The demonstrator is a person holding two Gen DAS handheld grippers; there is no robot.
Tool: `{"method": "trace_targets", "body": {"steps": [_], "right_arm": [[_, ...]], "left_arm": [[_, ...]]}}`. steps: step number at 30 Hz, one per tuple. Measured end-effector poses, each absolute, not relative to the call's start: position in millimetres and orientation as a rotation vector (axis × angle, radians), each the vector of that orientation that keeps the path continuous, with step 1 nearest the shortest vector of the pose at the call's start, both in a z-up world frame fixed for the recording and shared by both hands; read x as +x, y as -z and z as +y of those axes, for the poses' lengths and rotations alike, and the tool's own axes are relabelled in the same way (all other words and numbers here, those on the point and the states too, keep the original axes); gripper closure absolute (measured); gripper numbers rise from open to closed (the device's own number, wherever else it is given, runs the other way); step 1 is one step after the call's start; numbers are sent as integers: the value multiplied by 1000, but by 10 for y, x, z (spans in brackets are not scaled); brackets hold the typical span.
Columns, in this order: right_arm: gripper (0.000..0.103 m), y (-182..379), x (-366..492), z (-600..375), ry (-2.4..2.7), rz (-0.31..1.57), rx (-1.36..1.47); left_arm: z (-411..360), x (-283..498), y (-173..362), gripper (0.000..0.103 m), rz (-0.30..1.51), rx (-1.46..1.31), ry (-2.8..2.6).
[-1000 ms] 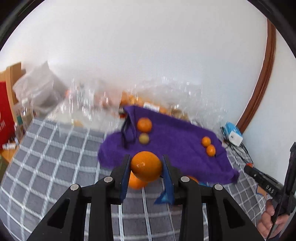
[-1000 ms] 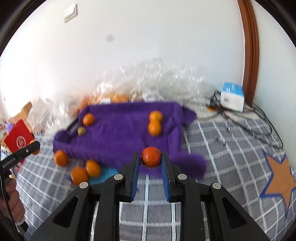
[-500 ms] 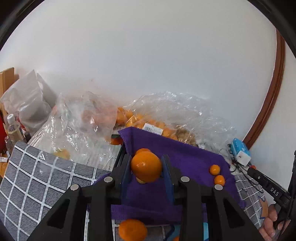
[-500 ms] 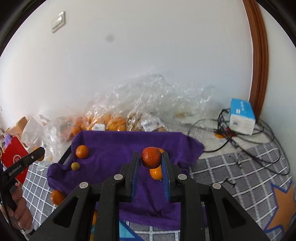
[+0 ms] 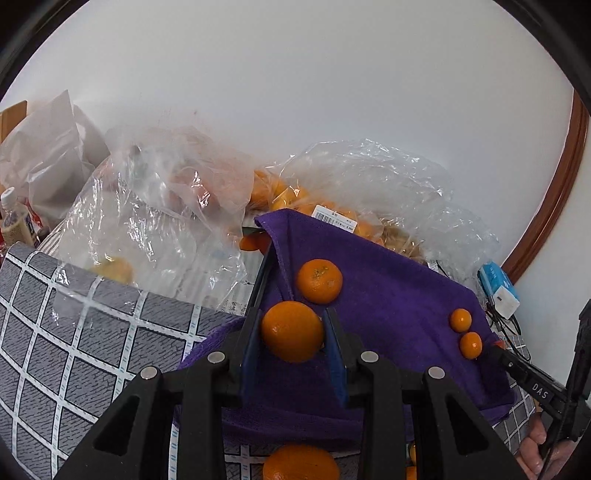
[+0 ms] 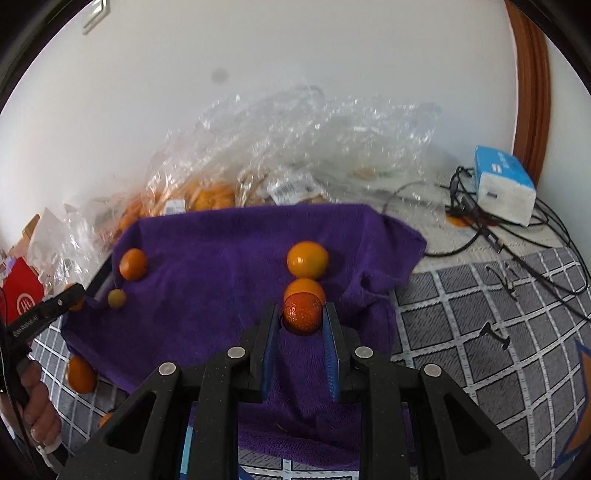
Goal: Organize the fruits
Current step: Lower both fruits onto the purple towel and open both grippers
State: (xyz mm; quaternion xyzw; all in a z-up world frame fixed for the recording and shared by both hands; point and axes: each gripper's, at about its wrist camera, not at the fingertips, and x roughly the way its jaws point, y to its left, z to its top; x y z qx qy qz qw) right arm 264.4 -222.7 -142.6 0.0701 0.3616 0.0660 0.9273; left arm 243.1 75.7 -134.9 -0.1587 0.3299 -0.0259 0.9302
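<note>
A plain white wall [image 6: 295,66] fills the space ahead of the fingers, evenly lit by soft daylight. A brown wooden door frame [image 6: 530,85] runs up its right side, also seen curving at the right edge of the left view [image 5: 550,199]. A white light switch [image 6: 95,16] sits high on the wall, up and to the left of the fingers. Below, a grey mat with a white grid [image 6: 480,332] covers the surface, reaching left of the fingers too [image 5: 74,332]; an orange star outlined in blue [image 6: 581,410] marks its far right.
</note>
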Motion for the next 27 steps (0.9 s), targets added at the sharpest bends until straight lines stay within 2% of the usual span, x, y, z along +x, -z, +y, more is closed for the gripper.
{"method": "trace_targets", "body": {"steps": [18,20,22,27], "right_arm": [[79,1676,2730,-2094,-129,820,64],[77,1668,2725,-2102,-128,815,68],[66,1648,2719,-2111,-130,805,74],[61,1590,2682,-2125,-132,782,83]], "left_arm": [[518,2515,1464,72,763,-246,96],[480,2515,1464,72,758,-215,86],[459,2519,1474,72,760,-195,77],[409,2528,1488,72,755,-149,57]]}}
